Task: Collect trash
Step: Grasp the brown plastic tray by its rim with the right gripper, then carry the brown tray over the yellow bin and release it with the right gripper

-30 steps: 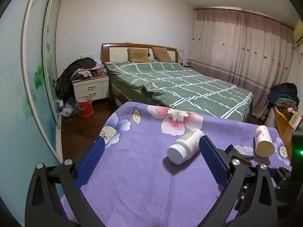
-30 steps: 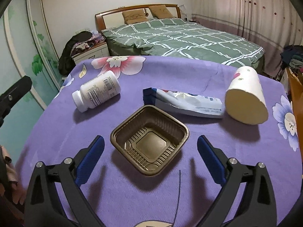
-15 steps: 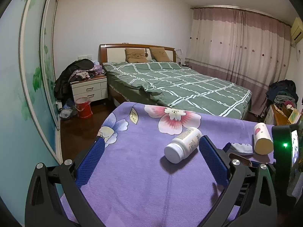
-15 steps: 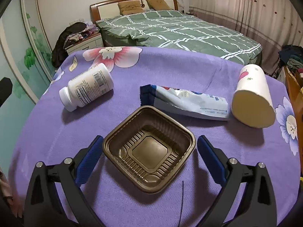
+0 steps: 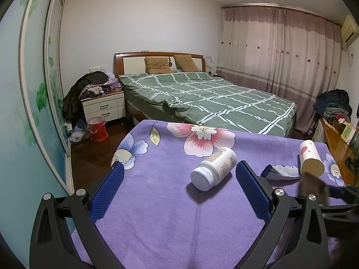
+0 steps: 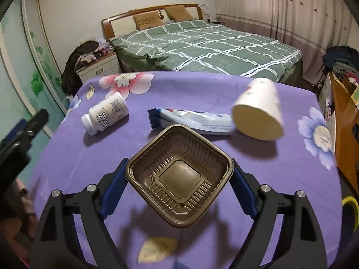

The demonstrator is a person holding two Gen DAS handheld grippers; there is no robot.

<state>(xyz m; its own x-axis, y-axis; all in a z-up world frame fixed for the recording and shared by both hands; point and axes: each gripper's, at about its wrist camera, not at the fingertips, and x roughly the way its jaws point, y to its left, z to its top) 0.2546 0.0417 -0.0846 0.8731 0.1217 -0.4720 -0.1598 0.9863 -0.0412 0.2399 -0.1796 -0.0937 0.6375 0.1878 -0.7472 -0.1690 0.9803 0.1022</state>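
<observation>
A brown plastic tray (image 6: 179, 174) sits between the blue pads of my right gripper (image 6: 179, 168). The jaws are closing and both pads touch its rim. It hangs tilted above the purple flowered cloth (image 6: 89, 168), with its shadow beneath. The left wrist view shows the tray (image 5: 313, 187) as a blur. A white pill bottle (image 6: 105, 116), a blue-and-white wrapper (image 6: 195, 118) and a paper cup (image 6: 258, 112) lie on their sides behind the tray. My left gripper (image 5: 179, 168) is open and holds nothing. The bottle (image 5: 214, 168) lies just ahead of its right finger.
Beyond the table's far edge stand a green checked bed (image 5: 202, 98), a white nightstand (image 5: 103, 107) piled with clothes and a red bucket (image 5: 97, 129) on the dark floor. Wooden furniture (image 6: 345, 134) stands close to the table's right side.
My right gripper slid forward around the brown tray, narrowed its jaws onto the rim and raised the tray off the cloth. The left gripper stayed almost still.
</observation>
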